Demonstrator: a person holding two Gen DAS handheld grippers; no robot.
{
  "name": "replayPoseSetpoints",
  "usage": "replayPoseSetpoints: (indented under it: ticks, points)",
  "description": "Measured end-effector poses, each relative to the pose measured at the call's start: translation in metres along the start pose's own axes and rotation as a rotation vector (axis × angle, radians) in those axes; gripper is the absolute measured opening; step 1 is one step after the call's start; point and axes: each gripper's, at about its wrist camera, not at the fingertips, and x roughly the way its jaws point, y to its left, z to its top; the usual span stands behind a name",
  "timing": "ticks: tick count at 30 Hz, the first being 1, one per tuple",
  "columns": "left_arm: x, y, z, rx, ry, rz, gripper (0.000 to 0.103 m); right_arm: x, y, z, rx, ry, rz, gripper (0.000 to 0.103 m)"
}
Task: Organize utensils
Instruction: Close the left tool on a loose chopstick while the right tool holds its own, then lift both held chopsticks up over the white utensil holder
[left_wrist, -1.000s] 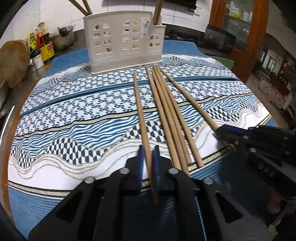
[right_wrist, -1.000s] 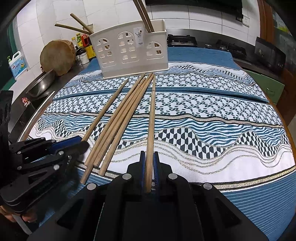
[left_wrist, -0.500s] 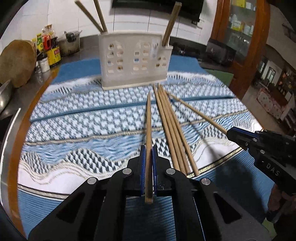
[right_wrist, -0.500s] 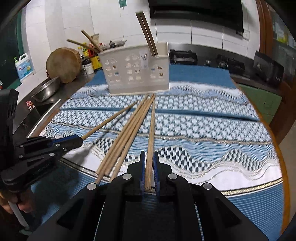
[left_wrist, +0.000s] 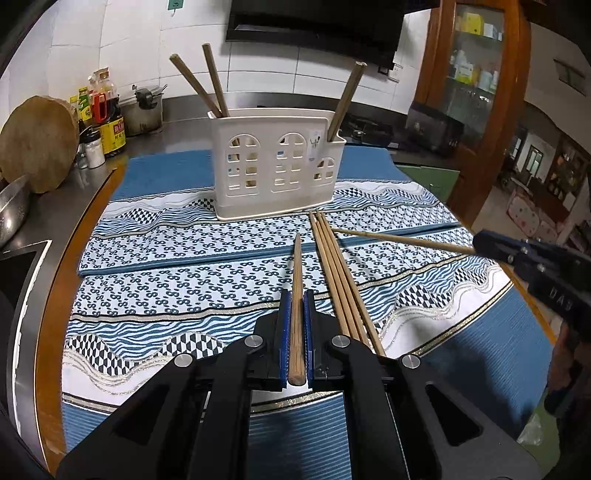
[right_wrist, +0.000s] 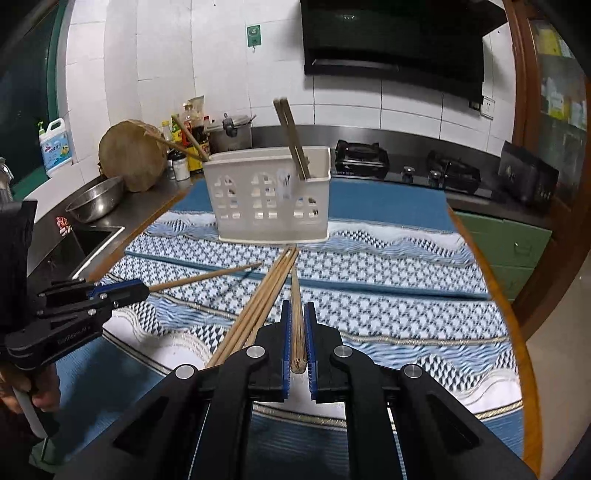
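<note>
Two-handed pick-up of chopsticks for sorting into a holder. Left wrist view: the left tongs (left_wrist: 295, 295), at lower centre of the frame, are clenched on one long brown wooden chopstick (left_wrist: 296, 280), whose tapered tip points toward the cream plastic utensil caddy with arched cut-outs (left_wrist: 277, 166) at upper centre. Three chopsticks already stand tilted in the caddy, two at its left end and one at its right. Just right of the held stick, a bundle of loose wooden chopsticks (left_wrist: 338, 280) lies on the blue-and-white patterned cloth (left_wrist: 166, 280) that covers the surface, its far ends near the caddy's base. At the right edge of the frame the right tongs (left_wrist: 495, 245) grasp a second wooden chopstick (left_wrist: 402, 240), which runs leftward toward the bundle. Right wrist view: the same second chopstick (right_wrist: 296, 317) sits between the blue pads at lower centre, and the left tongs appear at centre left with their stick angled above the cloth. Judged step: both sticks are gripped and appear raised off the cloth, at the carry stage. The next move calls for tipping each stick tip-down and lowering it into an open compartment of the caddy, clear of the sticks already leaning there, before releasing.
</note>
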Motion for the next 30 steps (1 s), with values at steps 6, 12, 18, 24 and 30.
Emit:
replayPoseSetpoints:
  ticks: [6, 12, 18, 24, 30]
  points:
    - [-0.007, 0.010, 0.004, -0.018, -0.018, -0.009, 0.006, -0.010, -0.006, 0.027, -0.006, -0.022, 0.035, 0.007]
    - [-0.014, 0.017, 0.017, -0.021, -0.044, -0.017, 0.006, -0.018, -0.015, 0.066, -0.019, -0.048, 0.040, 0.007]
    - [-0.018, 0.020, 0.034, -0.005, -0.059, -0.025, 0.006, -0.019, -0.025, 0.120, -0.036, -0.075, 0.017, 0.007]
    - [-0.020, 0.021, 0.048, 0.007, -0.066, -0.037, 0.005, -0.018, -0.028, 0.182, -0.037, -0.138, -0.004, 0.007]
    - [-0.019, 0.026, 0.055, 0.012, -0.065, -0.049, 0.005, 0.003, -0.022, 0.234, -0.058, -0.185, -0.040, 0.007]
